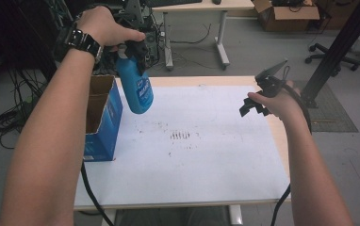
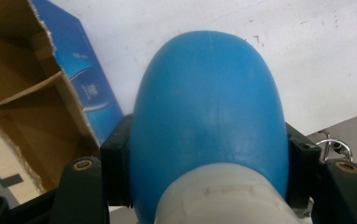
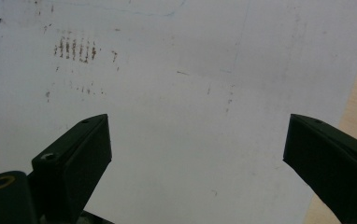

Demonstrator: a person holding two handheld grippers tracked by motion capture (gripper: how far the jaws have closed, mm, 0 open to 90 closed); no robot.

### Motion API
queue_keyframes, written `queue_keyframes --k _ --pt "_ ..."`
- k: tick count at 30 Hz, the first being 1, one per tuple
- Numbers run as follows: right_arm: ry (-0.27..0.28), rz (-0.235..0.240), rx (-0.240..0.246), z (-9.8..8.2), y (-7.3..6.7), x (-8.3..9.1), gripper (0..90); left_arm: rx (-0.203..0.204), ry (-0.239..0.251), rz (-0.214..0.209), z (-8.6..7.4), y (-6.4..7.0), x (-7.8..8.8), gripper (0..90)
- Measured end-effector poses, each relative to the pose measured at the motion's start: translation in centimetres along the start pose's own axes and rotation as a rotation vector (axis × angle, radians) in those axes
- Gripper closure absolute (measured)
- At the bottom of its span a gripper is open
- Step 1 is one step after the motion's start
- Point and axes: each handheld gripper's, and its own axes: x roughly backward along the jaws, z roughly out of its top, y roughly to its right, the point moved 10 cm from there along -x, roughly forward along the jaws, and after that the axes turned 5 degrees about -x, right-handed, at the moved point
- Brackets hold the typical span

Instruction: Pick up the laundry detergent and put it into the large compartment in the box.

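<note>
Holding the blue spray bottle (image 1: 137, 89) up in the air, you are in the carrying step: your left gripper (image 1: 132, 52) is clamping its jaws on the bottle's shoulder, just below the white collar, and the body is hanging down and slightly tilted beyond the jaw tips. In the left gripper view the bottle (image 2: 209, 116) is sitting squarely between the two black jaws, both pads pressing its flanks, its rounded blue belly bulging out ahead of them. Below and to one side of those jaws the open blue cardboard box (image 2: 36, 93) is showing its brown inside with a divider; in the high view the box (image 1: 103, 122) is standing at the tabletop's (image 1: 206, 160) left edge, just beside and below the hanging bottle, not touching it.

Your right gripper (image 1: 253, 109) is hovering over the far right part of the tabletop with its jaws standing wide apart and nothing between them; the right gripper view is looking down on bare white surface with a few brown marks (image 3: 76, 49) ahead of the jaws.

Judging from this, the bottle is either coming out of the box or heading for a spot on the tabletop. The next move is calling for a firm grip, since the smooth shoulder could slip, and for keeping the bottle's base clear of the box's rim.
</note>
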Motion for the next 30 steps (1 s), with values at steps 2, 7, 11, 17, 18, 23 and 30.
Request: queue_keyframes --k 2,7,11,17,18,23,30 --pt "0.002 -0.001 0.0 0.1 -0.1 0.0 7.7 0.01 0.006 0.004 -0.2 -0.4 0.3 37.2" --pt "0.0 0.0 0.001 0.1 -0.3 -0.1 7.8 0.037 0.015 0.018 -0.7 -1.5 0.8 37.2" --pt "0.002 -0.003 0.009 0.2 -0.4 -0.1 7.8 0.063 0.021 0.023 -1.3 -2.6 1.2 37.2" --pt "0.0 -0.003 0.006 0.2 -0.5 -0.2 7.7 0.096 0.031 0.037 -2.4 -4.8 1.8 37.2" --pt "0.0 -0.003 0.006 0.2 -0.5 -0.3 7.8 0.107 0.032 0.036 -2.6 -5.1 1.8 37.2" --pt "-0.001 -0.001 0.005 0.2 -0.5 -0.4 7.8 0.143 0.036 0.045 -3.7 -7.2 2.0 37.3" --pt "-0.002 -0.009 0.01 0.3 -0.9 -0.5 7.8 0.206 0.047 0.072 -5.0 -9.9 2.1 37.3"
